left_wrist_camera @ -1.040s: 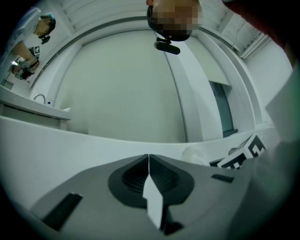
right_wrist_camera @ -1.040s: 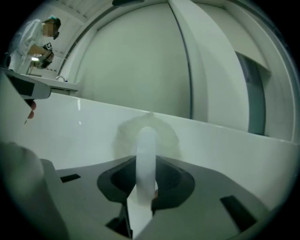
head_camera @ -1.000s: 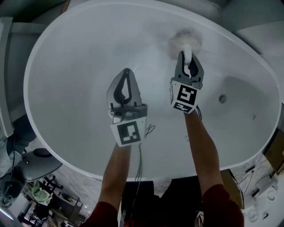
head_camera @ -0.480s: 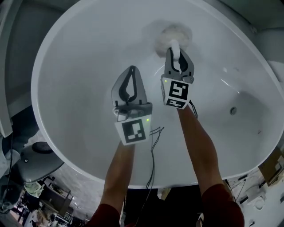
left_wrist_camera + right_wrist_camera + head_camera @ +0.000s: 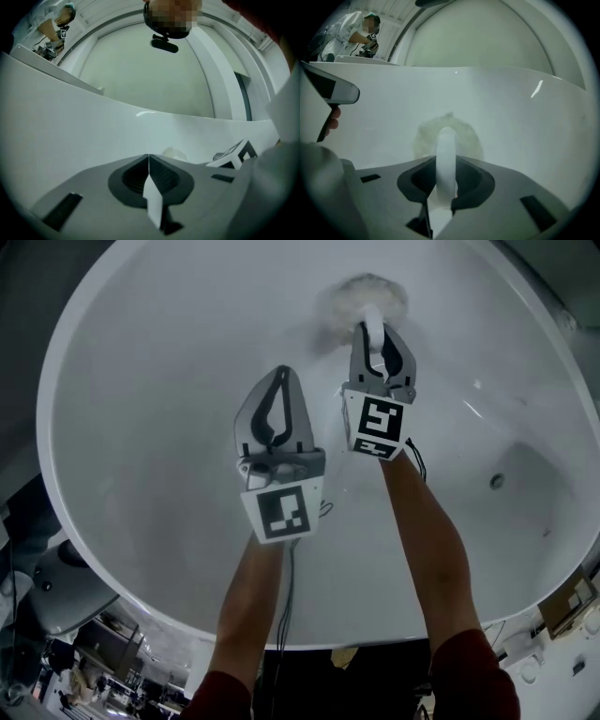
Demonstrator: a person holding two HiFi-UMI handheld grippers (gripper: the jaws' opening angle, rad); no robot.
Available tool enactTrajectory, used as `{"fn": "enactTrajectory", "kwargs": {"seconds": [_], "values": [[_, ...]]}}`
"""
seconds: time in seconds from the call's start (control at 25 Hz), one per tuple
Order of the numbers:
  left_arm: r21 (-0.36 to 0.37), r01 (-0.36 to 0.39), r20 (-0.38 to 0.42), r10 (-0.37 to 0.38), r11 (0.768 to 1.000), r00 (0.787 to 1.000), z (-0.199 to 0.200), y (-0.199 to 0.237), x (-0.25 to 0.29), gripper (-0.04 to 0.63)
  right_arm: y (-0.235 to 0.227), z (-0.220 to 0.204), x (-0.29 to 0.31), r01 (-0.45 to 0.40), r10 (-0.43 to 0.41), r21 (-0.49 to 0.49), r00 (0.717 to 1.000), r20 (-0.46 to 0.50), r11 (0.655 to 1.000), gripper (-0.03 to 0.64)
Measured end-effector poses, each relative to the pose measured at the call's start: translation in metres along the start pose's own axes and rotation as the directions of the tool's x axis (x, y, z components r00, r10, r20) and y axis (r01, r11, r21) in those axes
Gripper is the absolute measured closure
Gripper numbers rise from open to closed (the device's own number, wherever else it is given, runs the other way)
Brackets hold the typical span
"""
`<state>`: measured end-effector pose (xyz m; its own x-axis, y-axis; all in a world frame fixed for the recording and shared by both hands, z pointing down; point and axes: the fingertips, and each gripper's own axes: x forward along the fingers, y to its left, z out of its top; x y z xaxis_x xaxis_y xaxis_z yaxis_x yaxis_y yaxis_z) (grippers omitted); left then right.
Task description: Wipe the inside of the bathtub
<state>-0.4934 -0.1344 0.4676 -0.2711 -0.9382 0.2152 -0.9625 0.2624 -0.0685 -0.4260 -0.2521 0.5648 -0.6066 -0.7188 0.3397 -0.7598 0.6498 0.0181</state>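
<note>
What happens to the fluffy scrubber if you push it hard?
The scrubber's fuzzy head looks soft, so it would probably squash flat against the bathtub. Its white handle looks stiff, so it likely won't flop.

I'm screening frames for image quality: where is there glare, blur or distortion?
Head view: thin glare streak on the bathtub wall, scrubber head hazy. Right gripper view: fisheye bends the rim, dark corners. Left gripper view: same curvature, one small highlight.
</note>
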Motion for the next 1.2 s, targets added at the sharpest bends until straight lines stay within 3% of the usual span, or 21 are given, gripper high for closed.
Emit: {"fn": "enactTrajectory", "kwargs": {"seconds": [0.24, 0.4, 0.84, 1.08, 1.2], "values": [[0.016, 0.001, -0.012, -0.001, 1.000, 1.000, -0.007, 0.004, 0.009, 0.578, 0.001, 0.002, 0.000, -0.026, 0.026, 0.002, 0.999, 0.025, 1.000, 0.523], [0.035, 0.022, -0.018, -0.021, 0.999, 1.000, -0.009, -0.008, 0.014, 0.578, -0.015, -0.004, -0.001, 0.010, -0.010, 0.015, 1.000, 0.009, 1.000, 0.523], [0.078, 0.171, -0.025, -0.170, 0.982, 0.985, -0.022, -0.141, 0.023, 0.578, -0.134, -0.056, -0.052, 0.127, -0.127, 0.002, 0.992, -0.016, 0.992, 0.523], [0.091, 0.226, -0.027, -0.225, 0.970, 0.974, -0.015, -0.171, 0.020, 0.578, -0.156, -0.055, -0.078, 0.168, -0.168, 0.012, 0.986, -0.010, 0.986, 0.523], [0.099, 0.269, -0.033, -0.267, 0.958, 0.963, -0.021, -0.224, 0.015, 0.578, -0.202, -0.075, -0.107, 0.206, -0.206, 0.024, 0.978, -0.019, 0.978, 0.523]]}}
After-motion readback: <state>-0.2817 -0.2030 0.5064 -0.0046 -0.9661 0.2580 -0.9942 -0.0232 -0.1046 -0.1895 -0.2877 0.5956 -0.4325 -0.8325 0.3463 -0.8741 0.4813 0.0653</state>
